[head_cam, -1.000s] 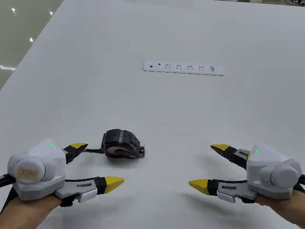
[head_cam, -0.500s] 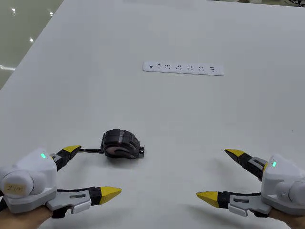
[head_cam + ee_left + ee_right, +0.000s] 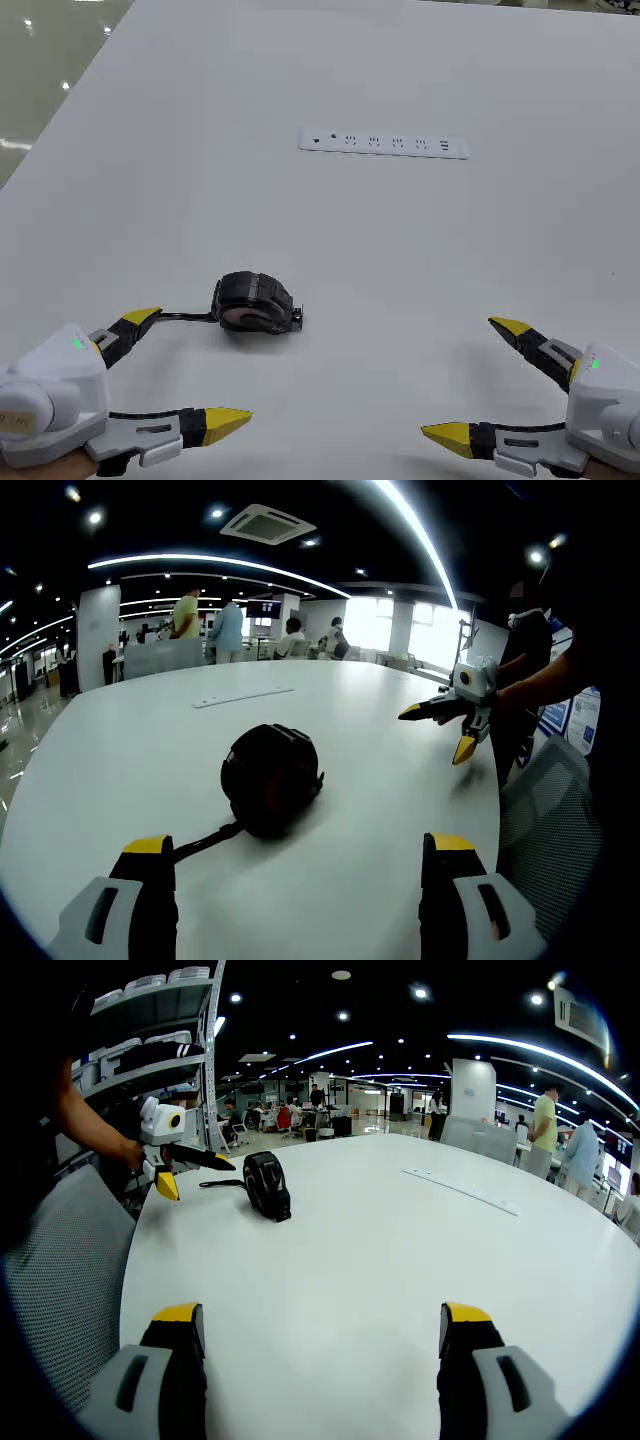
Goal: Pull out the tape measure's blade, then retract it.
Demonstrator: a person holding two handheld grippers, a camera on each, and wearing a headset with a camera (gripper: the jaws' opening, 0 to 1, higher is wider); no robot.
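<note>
White table (image 3: 400, 230): smooth, little friction. Left gripper (image 3: 195, 365), right gripper (image 3: 470, 378): both spread wide, empty. Tape measure (image 3: 254, 302) lies on table just ahead of left gripper, well apart from right. Risk: unpinned case skids when blade is pulled; strap (image 3: 185, 316) may snag jaw.

Two grippers (image 3: 188, 367) (image 3: 472, 379), one tape measure (image 3: 255, 302), apparently one power strip (image 3: 383, 143).
</note>
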